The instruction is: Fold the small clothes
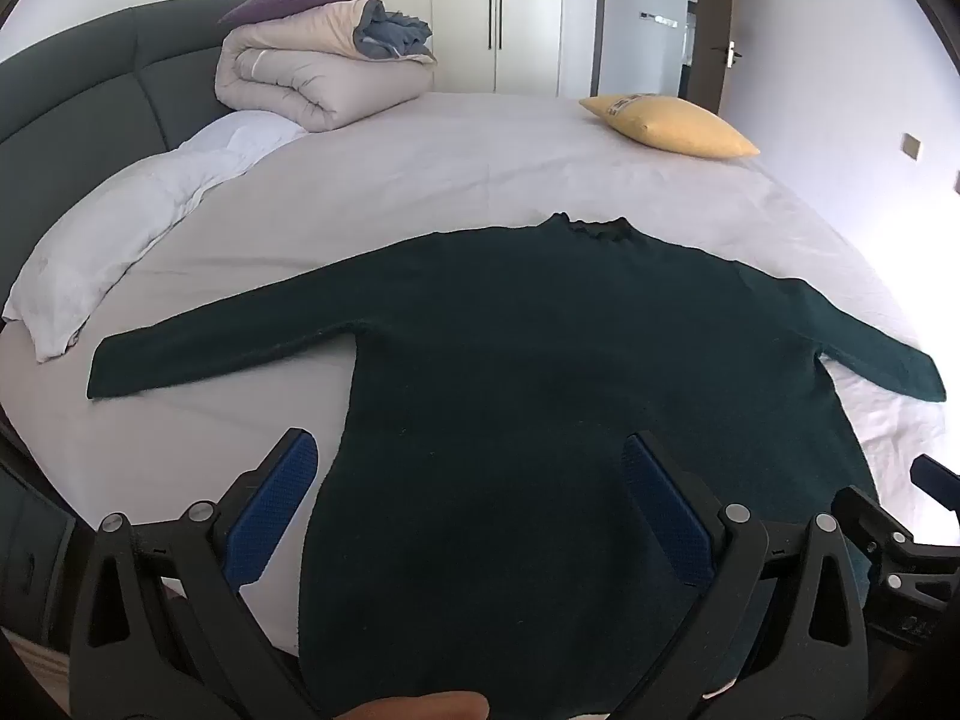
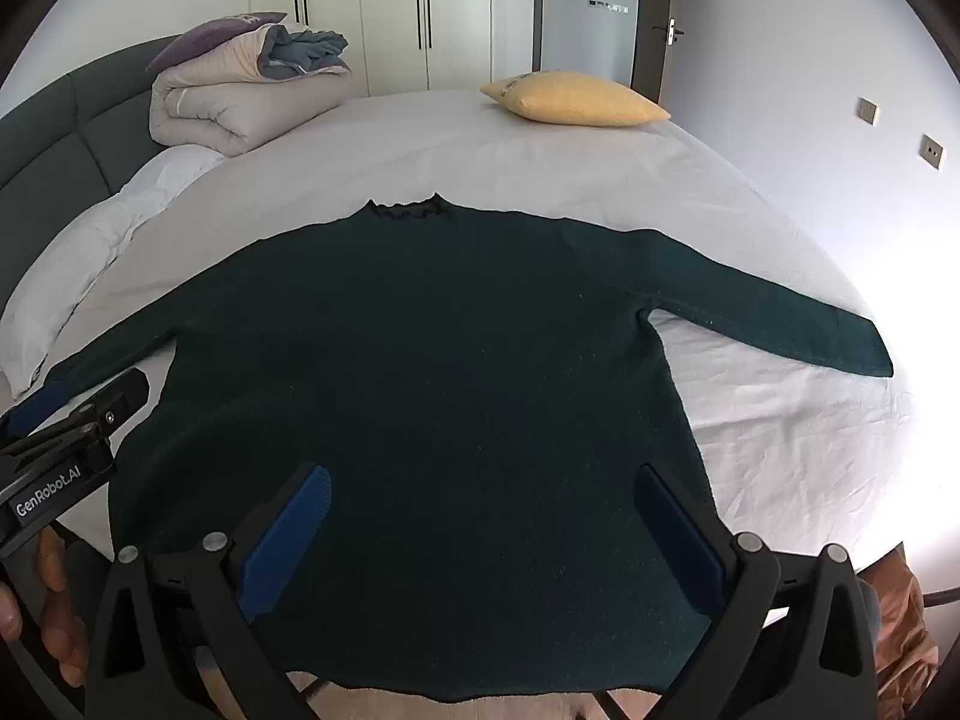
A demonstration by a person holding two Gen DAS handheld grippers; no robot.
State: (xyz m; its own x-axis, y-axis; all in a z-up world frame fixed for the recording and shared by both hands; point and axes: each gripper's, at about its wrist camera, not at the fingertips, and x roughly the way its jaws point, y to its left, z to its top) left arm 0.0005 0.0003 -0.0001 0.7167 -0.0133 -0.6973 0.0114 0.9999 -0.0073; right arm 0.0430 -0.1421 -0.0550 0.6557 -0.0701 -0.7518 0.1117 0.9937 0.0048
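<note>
1. In the left wrist view, we see one dark green sweater point(image 1: 570, 372) spread flat on the pale bed sheet point(image 1: 456, 162), filling the middle of the frame with its collar toward the top.
2. Its hem is hidden at the bottom of the frame behind the left gripper point(image 1: 468, 510), whose two blue-padded fingers point(image 1: 273, 516) stand wide apart with nothing between them.
3. Both sleeves lie stretched out, one toward the left edge and one toward the right.
4. At the lower right edge only a sliver of the right gripper point(image 1: 900, 534) shows; here we cannot tell how its jaws stand.
5. We count one yellow pillow point(image 1: 672, 123) at upper right, one rolled duvet point(image 1: 318, 72) at upper left with a purple cushion point(image 1: 288, 0) on top, and one white pillow point(image 1: 120, 240) on the left.
6. In the right wrist view, the same sweater point(image 2: 432, 372) fills the centre and its hem shows near the bottom edge.
7. The right gripper point(image 2: 480, 534) hangs over the lower body of the sweater with jaws spread wide, holding nothing.
8. The left sleeve's end is covered by the left gripper point(image 2: 72, 420) at the left edge, itself cut off.
9. The yellow pillow point(image 2: 576, 99) and rolled duvet point(image 2: 240, 102) sit across the top.
</note>
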